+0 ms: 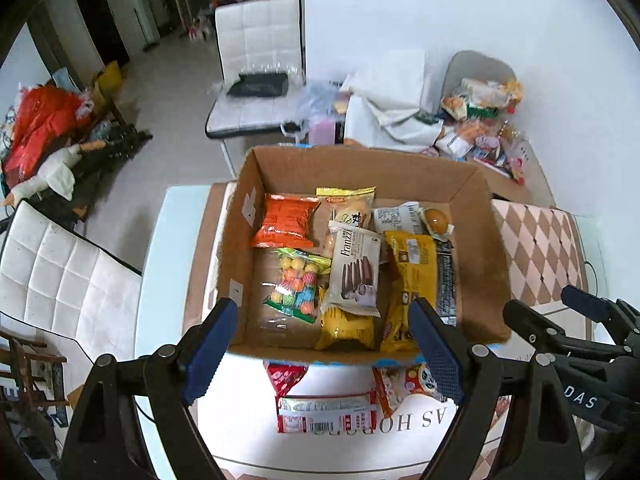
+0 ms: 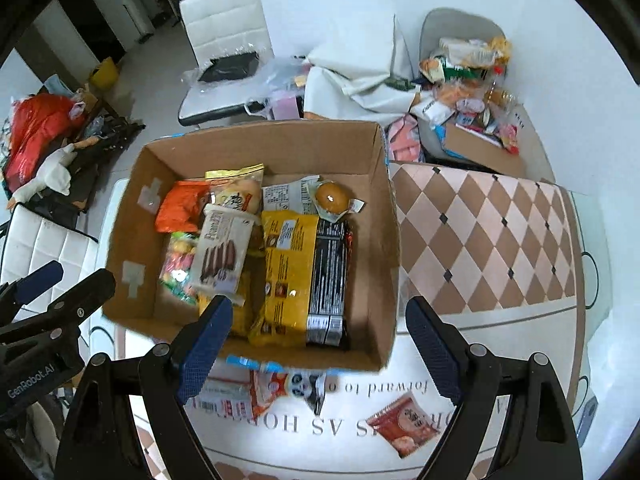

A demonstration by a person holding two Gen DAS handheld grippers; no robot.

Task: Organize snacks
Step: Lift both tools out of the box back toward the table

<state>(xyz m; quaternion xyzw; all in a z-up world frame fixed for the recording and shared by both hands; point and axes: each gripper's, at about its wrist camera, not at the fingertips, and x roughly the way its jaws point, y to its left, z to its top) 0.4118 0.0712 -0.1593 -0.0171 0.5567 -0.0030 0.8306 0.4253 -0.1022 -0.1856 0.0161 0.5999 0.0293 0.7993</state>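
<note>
Red packet half under cardboard box, far snack pile blurred

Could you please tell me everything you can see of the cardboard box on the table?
The cardboard box is plain brown corrugated board, open-topped, with pale tape patches on its left inner wall. It sits upright on the white table, beside a checkered mat. Snack packets partly cover its floor, and two packets poke out from under its near edge.

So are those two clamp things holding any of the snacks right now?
No. The left gripper and the right gripper both have their jaws wide open and empty above the cardboard box.
</note>
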